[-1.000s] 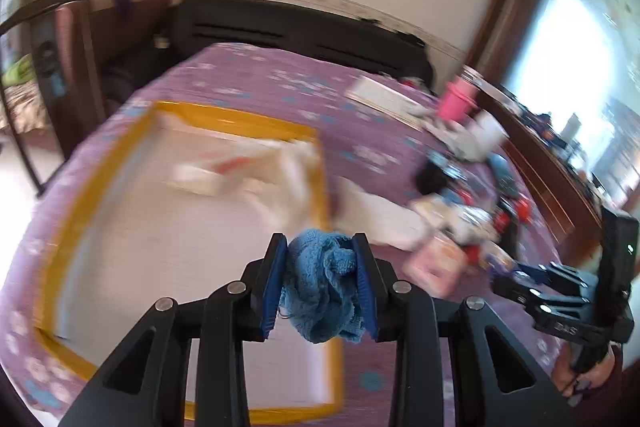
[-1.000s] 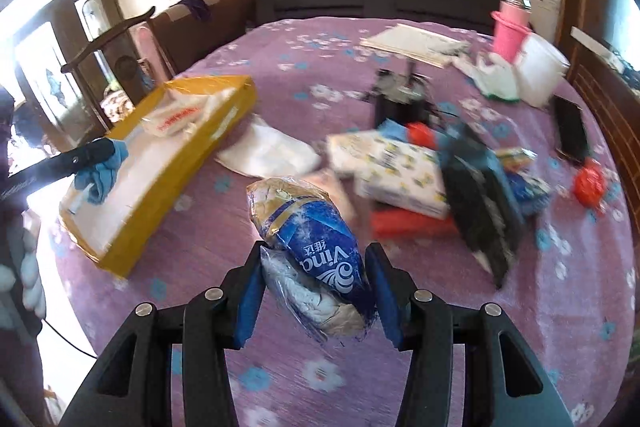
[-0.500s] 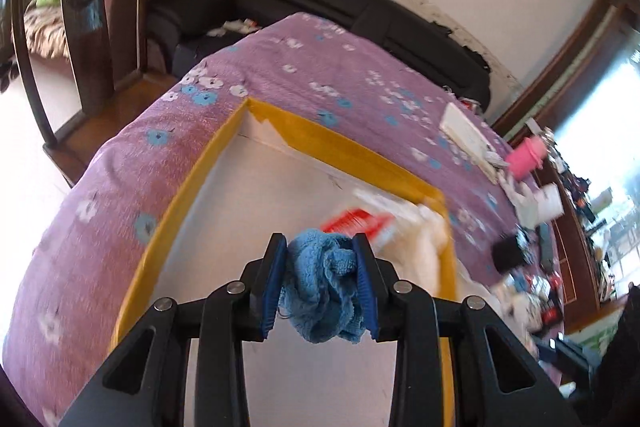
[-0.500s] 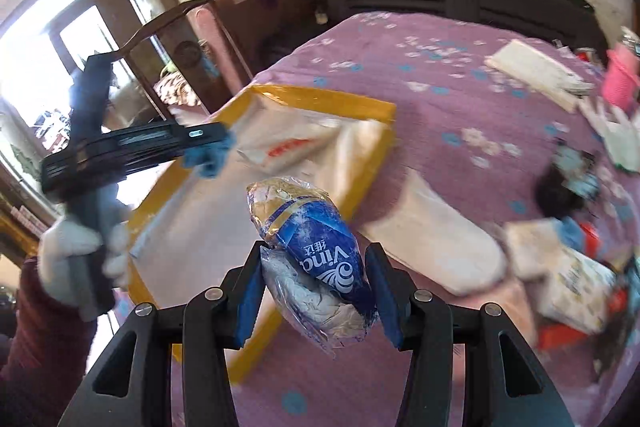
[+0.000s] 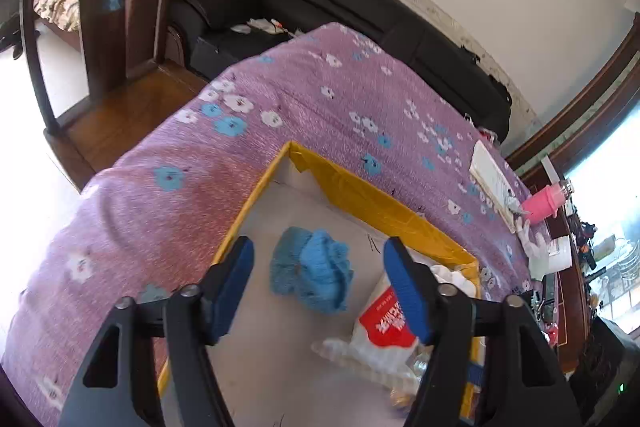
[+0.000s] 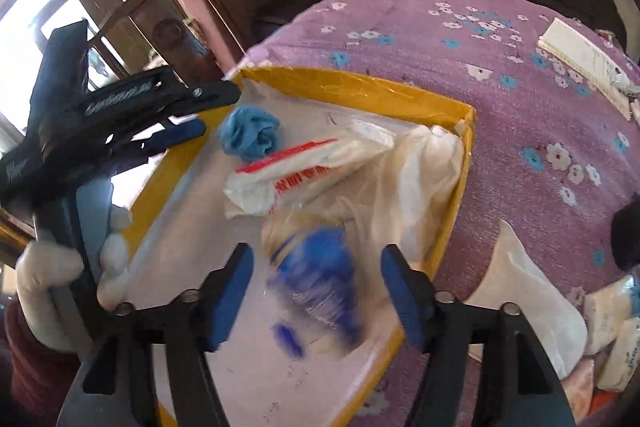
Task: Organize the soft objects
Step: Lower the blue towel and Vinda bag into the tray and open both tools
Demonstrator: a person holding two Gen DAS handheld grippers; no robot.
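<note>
- Over the yellow-rimmed tray (image 5: 360, 187) on the purple flowered cloth (image 5: 320, 99), both grippers are pointing down at a slant
- Left gripper (image 5: 318, 279) is opening its jaws; the blue knitted cloth (image 5: 312, 273) is lying loose on the tray's white floor between the blue pads, touching neither
- Right gripper (image 6: 316, 291) is also opening its jaws; the blue-and-clear tissue pack (image 6: 316, 287), blurred, is sitting between the pads with a gap on each side
- Beside it in the tray, a red-and-white packet (image 6: 296, 167) and a cream bag (image 6: 412, 187) are lying
- A white-gloved hand (image 6: 60, 275) is gripping the left tool's handle at the tray's edge
- Outside the tray, more packets (image 6: 612, 339) are lying on the cloth
</note>
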